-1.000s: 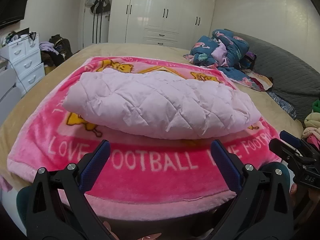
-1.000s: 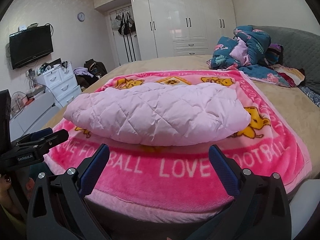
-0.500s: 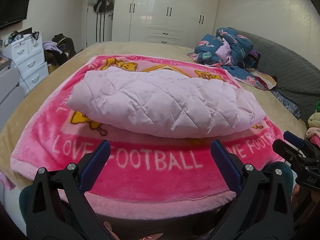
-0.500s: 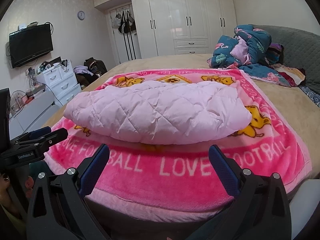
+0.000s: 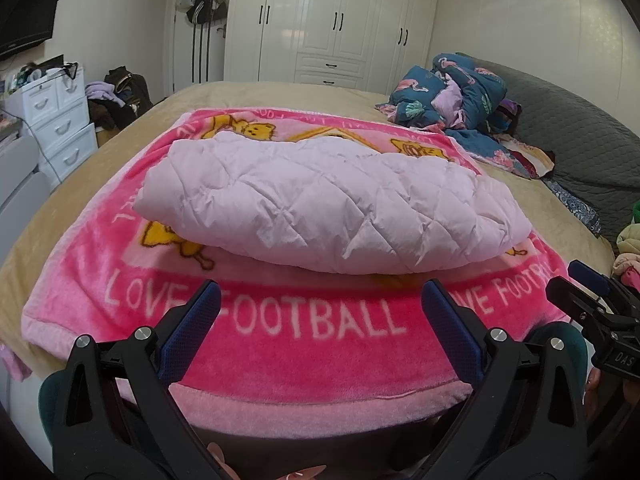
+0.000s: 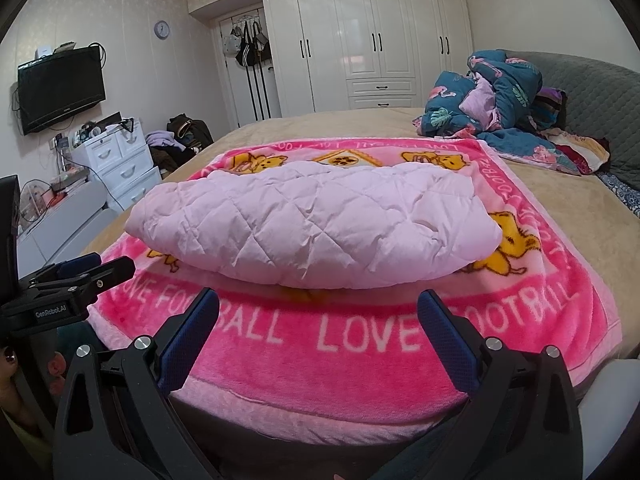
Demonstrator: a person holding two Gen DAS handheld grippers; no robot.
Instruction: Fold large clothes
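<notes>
A pale pink quilted garment (image 5: 328, 208) lies folded in a long bundle across a bright pink "LOVE FOOTBALL" blanket (image 5: 304, 344) on the bed; it also shows in the right wrist view (image 6: 316, 228) on the blanket (image 6: 360, 356). My left gripper (image 5: 320, 300) is open and empty, held off the bed's near edge, apart from the garment. My right gripper (image 6: 318, 306) is open and empty, at the near edge too. Each gripper shows at the side of the other's view: the right one (image 5: 592, 300) and the left one (image 6: 80, 280).
A pile of blue patterned bedding (image 5: 452, 96) lies at the far right by the grey headboard (image 5: 576, 148). White drawers (image 6: 120, 160) and a wall TV (image 6: 60, 88) stand left of the bed. White wardrobes (image 6: 376, 40) line the far wall.
Both grippers have drawn back and shifted slightly; the garment looks a little further off. Nothing was taken hold of and the garment has not moved.
</notes>
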